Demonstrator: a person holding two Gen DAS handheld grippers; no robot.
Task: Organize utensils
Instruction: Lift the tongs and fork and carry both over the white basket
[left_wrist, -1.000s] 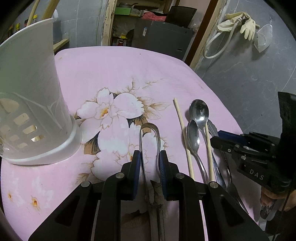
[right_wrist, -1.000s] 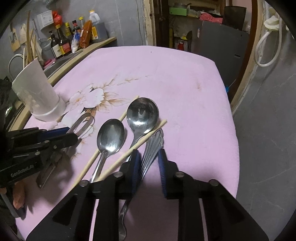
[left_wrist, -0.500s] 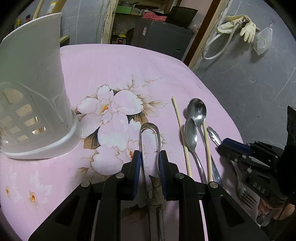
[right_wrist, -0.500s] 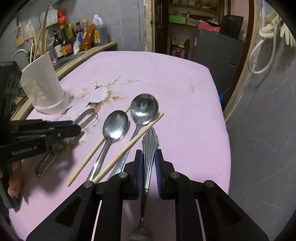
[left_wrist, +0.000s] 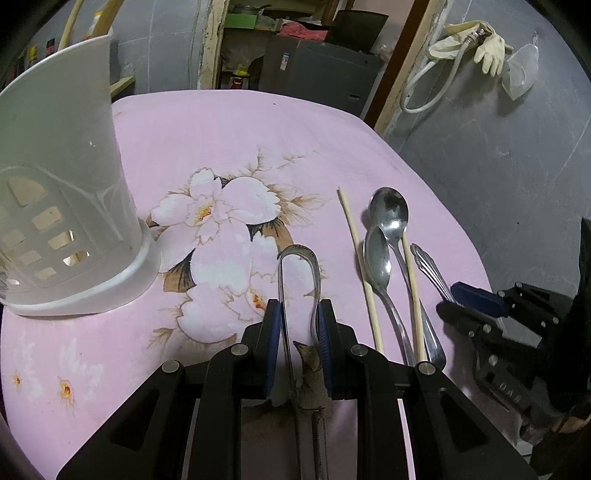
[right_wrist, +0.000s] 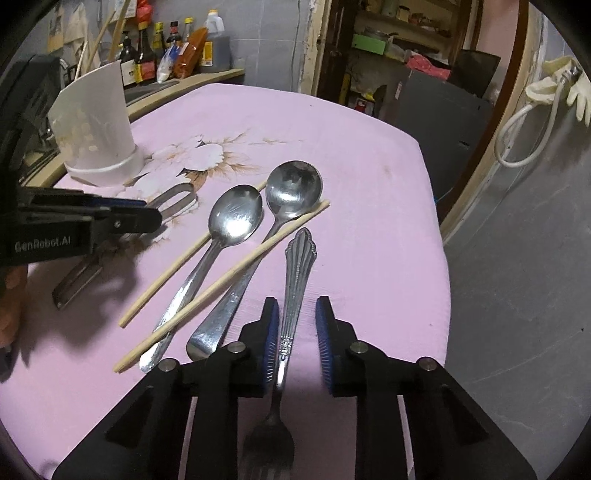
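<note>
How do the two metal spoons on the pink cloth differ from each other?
The round-bowl spoon has a wider, rounder bowl; the oval-bowl spoon has a narrower, longer one. The round-bowl spoon lies farther up the cloth and nearer the fork; the oval-bowl spoon lies nearer the tongs. One chopstick crosses both handles. Both are shiny steel, bowls facing up, untouched by either gripper.

The right hand-held gripper (right_wrist: 295, 343) now straddles the fork (right_wrist: 291, 295); its pads stand wider than half a second ago.

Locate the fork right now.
Right wrist view: the fork lies on the pink tablecloth, handle between the right gripper's fingers, just right of the nearer chopstick and the larger spoon.
</note>
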